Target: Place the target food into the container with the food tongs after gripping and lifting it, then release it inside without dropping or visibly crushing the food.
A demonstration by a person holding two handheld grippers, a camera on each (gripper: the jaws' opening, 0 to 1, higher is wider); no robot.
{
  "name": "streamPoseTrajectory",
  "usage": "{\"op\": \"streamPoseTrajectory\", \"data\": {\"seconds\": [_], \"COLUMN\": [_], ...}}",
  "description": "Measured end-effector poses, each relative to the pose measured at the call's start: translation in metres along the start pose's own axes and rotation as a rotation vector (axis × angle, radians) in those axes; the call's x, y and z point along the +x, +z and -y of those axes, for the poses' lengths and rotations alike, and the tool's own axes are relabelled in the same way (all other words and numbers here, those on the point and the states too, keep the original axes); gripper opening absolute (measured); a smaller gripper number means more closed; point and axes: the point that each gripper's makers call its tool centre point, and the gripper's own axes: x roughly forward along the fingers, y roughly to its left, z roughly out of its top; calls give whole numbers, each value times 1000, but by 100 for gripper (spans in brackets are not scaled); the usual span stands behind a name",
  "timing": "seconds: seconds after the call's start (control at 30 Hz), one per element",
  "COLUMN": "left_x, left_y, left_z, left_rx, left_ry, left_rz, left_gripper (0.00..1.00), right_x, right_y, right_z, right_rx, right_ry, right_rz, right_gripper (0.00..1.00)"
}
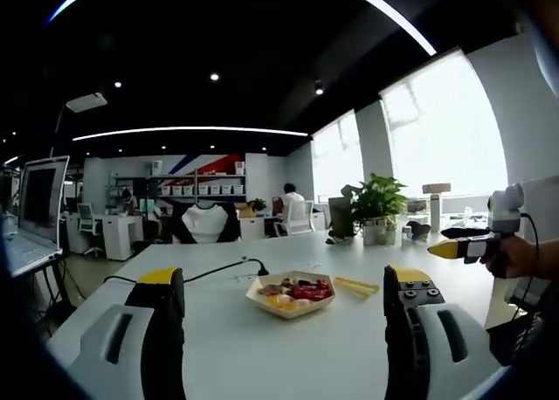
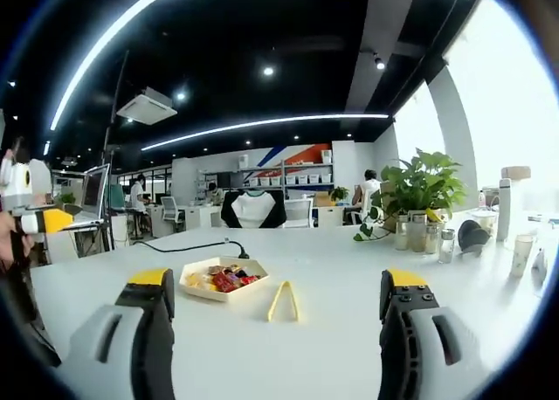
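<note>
A cream tray with several pieces of food, red and yellow among them, sits on the white table. Yellow food tongs lie flat on the table just beside the tray. My left gripper is held open above the near table edge, jaws wide apart, nothing between them. My right gripper is open too, jaws either side of the tongs and well short of them. The right gripper also shows at the right edge of the left gripper view, held by a hand.
A black cable runs across the table behind the tray. A potted plant, jars and cups stand at the far right. A monitor is at the left. Chairs, desks and seated people fill the office behind.
</note>
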Motion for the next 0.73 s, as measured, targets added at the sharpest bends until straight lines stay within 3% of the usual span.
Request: {"op": "streamPoseTrajectory", "data": {"seconds": [0.73], "left_x": [22], "left_y": [-6], "left_z": [8], "left_rx": [11], "left_ry": [-28], "left_rz": [-5], "left_gripper": [100], "right_x": [17], "right_y": [5], "right_z": [5], "right_rx": [-7], "right_ry": [-2], "right_rz": [18], "right_gripper": [99]}}
